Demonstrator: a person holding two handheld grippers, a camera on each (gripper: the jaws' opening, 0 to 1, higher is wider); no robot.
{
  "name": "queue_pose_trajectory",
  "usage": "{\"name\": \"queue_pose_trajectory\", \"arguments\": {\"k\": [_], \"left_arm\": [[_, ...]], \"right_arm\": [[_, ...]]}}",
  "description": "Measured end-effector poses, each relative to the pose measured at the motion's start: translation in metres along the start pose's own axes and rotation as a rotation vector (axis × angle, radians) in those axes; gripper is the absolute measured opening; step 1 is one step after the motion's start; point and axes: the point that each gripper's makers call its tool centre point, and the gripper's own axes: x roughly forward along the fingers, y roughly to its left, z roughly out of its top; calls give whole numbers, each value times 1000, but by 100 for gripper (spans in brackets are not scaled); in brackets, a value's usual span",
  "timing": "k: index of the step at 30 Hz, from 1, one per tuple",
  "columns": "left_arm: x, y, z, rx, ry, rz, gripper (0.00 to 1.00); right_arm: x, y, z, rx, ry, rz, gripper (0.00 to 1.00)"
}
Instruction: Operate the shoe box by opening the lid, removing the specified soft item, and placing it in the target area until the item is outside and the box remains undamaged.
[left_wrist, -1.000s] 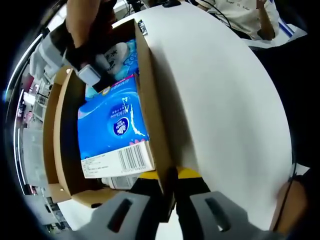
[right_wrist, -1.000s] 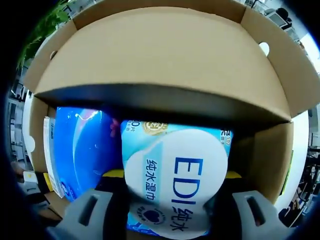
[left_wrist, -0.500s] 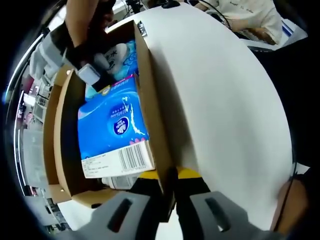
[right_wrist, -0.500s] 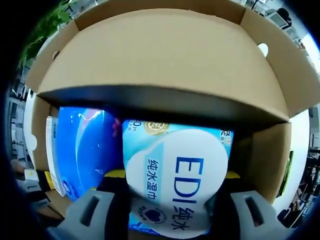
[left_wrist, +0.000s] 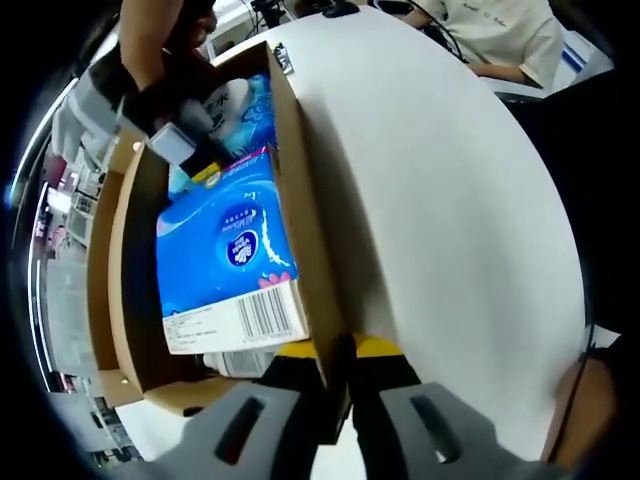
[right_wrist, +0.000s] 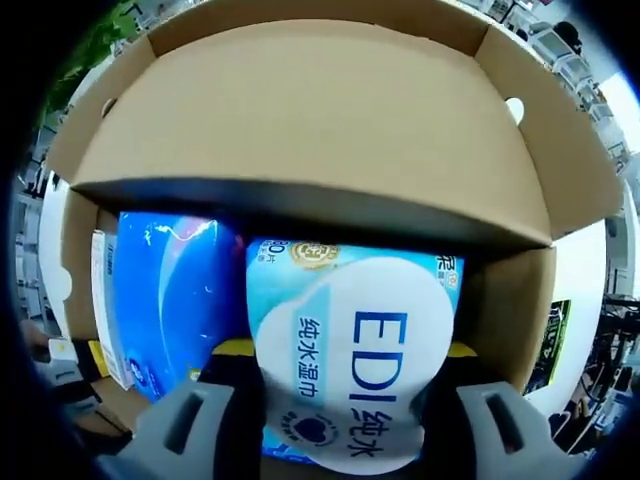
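Note:
A brown cardboard shoe box stands with its lid off the opening on the white table. My left gripper is shut on the box's near side wall, its yellow pads on either side of the edge. Inside lie a blue tissue pack and a light blue wet wipes pack. My right gripper reaches in from the far end. In the right gripper view, the right gripper is shut on the wet wipes pack with its white "EDI" label. The blue tissue pack lies to its left.
The raised lid hangs over the box's far side in the right gripper view. A person in a white shirt sits beyond the table's far edge. Bare white tabletop spreads right of the box.
My right gripper has shifted slightly with the wet wipes pack held in it. The left gripper stays shut on the box wall, and the box has not moved.

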Motion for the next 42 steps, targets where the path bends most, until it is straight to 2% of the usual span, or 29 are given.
{"name": "queue_pose_trajectory", "arguments": {"k": [9, 13, 16, 18, 23, 27, 31, 42], "left_arm": [[-1, 0, 0, -12, -4, 4, 6], [-1, 0, 0, -9, -1, 5, 6], [-1, 0, 0, -8, -1, 5, 6], [-1, 0, 0, -8, -3, 5, 6], [-1, 0, -1, -6, -4, 4, 6], [-1, 0, -1, -7, -7, 4, 6], [-1, 0, -1, -7, -6, 4, 6], [-1, 1, -1, -8, -5, 4, 6]], "right_arm": [[-33, 2, 5, -13, -46, 7, 61], [-50, 5, 9, -55, -71, 9, 61], [-62, 7, 4, -73, -82, 14, 60], [-71, 8, 4, -99, -106, 12, 60], [-94, 15, 5, -251, -162, -26, 60], [-106, 17, -1, -317, -170, -39, 60], [-116, 11, -4, -382, -180, -48, 60], [-135, -19, -16, -456, -192, -79, 60]]}}
